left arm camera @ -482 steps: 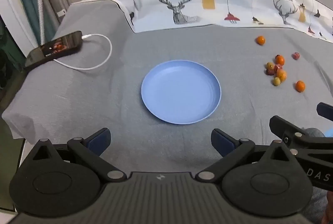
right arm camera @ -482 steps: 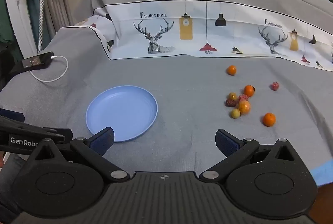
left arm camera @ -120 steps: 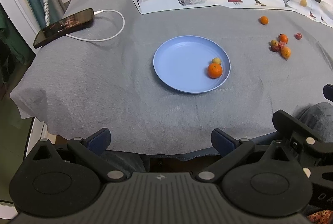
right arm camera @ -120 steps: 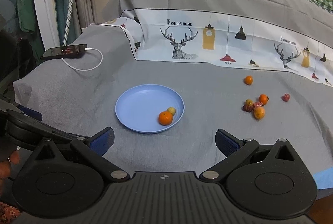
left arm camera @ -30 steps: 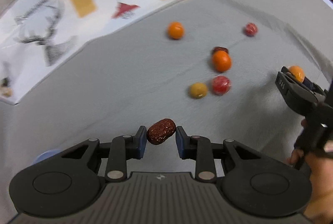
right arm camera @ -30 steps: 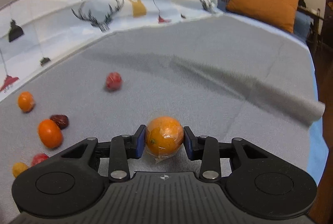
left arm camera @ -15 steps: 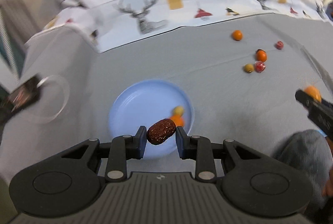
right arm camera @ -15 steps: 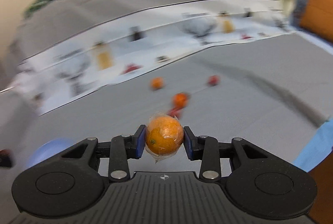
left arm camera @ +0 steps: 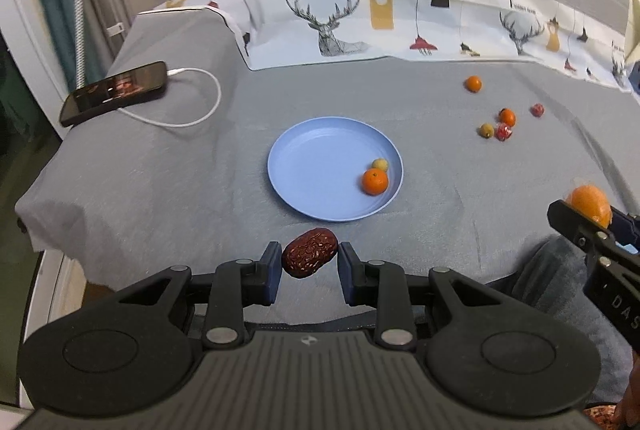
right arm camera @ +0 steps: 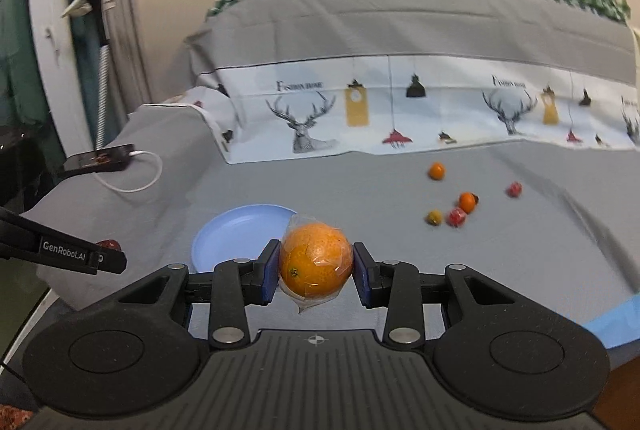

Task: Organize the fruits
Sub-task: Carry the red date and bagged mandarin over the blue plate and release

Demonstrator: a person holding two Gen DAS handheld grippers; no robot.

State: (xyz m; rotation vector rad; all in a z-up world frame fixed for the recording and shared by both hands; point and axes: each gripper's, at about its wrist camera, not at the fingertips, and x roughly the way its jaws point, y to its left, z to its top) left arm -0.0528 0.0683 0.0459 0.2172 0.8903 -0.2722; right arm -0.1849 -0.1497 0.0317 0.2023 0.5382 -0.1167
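Observation:
My left gripper [left arm camera: 309,262] is shut on a wrinkled dark red date [left arm camera: 309,252], held above the bed's near edge, just short of the blue plate [left arm camera: 316,166]. The plate holds an orange [left arm camera: 375,181] and a small yellow fruit [left arm camera: 380,164]. My right gripper [right arm camera: 316,272] is shut on a plastic-wrapped orange [right arm camera: 316,260], to the right of the plate [right arm camera: 236,230]; this orange also shows in the left wrist view [left arm camera: 590,204]. Several loose fruits [left arm camera: 502,124] lie on the grey sheet at the right.
A phone [left arm camera: 114,92] on a white charging cable [left arm camera: 196,110] lies at the bed's left rear corner. A deer-print cloth [left arm camera: 400,22] runs across the back. The bed's front edge [left arm camera: 160,282] drops off just below the left gripper. A person's knee [left arm camera: 548,278] is at lower right.
Both grippers have drawn back and steadied facing the plate, each still holding its fruit. The plate sits further ahead of the left gripper than half a second ago.

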